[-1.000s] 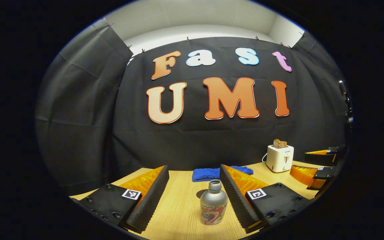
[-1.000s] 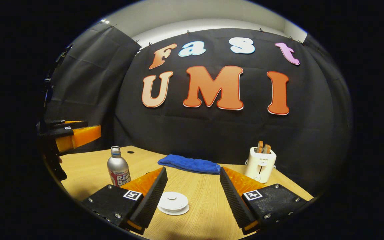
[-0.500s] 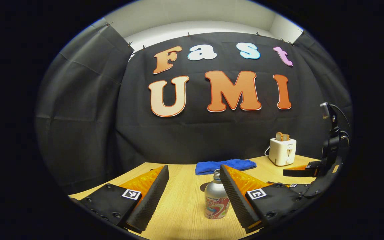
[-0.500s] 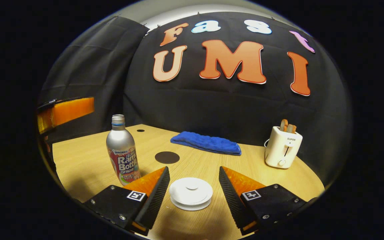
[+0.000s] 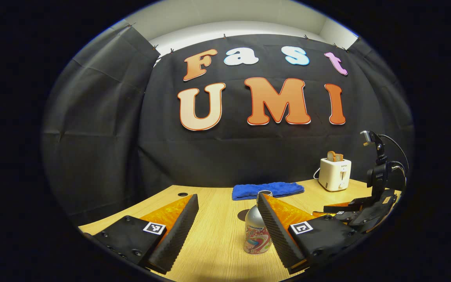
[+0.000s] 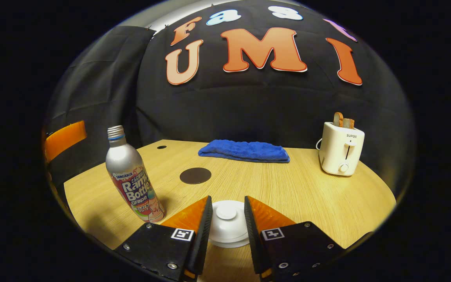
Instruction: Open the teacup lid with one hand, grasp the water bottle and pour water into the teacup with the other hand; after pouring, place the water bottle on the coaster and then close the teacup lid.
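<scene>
Bottle (image 6: 133,176): upright at your 9 o'clock, right gripper view.
Coaster (image 6: 195,175): 12 o'clock, bare.
Lid (image 6: 227,222): between your right gripper (image 6: 227,219) fingers, narrowed; contact perhaps, unclear.
Left gripper (image 5: 227,213): wide open, empty.
</scene>
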A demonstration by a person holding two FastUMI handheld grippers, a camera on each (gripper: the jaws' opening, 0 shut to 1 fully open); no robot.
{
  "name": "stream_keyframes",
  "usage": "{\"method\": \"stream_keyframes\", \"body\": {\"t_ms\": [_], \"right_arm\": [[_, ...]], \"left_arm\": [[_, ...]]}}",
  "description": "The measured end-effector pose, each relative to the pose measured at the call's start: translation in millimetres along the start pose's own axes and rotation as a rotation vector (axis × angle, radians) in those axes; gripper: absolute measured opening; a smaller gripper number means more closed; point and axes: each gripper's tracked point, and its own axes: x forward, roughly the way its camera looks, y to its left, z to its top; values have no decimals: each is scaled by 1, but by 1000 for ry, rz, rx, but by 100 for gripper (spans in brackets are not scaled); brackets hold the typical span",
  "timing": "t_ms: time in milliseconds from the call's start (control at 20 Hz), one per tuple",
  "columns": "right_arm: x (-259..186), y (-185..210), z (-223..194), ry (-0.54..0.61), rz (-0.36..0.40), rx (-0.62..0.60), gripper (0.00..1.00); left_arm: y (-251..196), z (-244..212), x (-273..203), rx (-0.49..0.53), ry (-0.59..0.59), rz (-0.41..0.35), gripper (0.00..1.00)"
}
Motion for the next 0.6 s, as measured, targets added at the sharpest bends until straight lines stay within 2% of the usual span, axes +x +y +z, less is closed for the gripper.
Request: {"method": "stream_keyframes", "body": {"t_ms": [250,300,350,400,450,600], "right_arm": [[1,1,-3,1,-6,-18,38],[1,0,-2,-4,-12,-26,36],[2,-1,-1,-5,-10,-31,30],[3,0,-2,-3,-8,-35,27],[3,0,-2,-2,-4,-31,25],[3,0,-2,7,16,-12,21]], "left_arm": [[-1,-9,4,-6,20,-4,96],[-1,-11,4,-6,23,-4,100],[-1,-12,5,-5,27,-5,96],[-1,-13,6,-5,30,-5,100],[-2,-14,7,-5,35,-6,96],[-4,-22,9,-6,50,-16,96]]}}
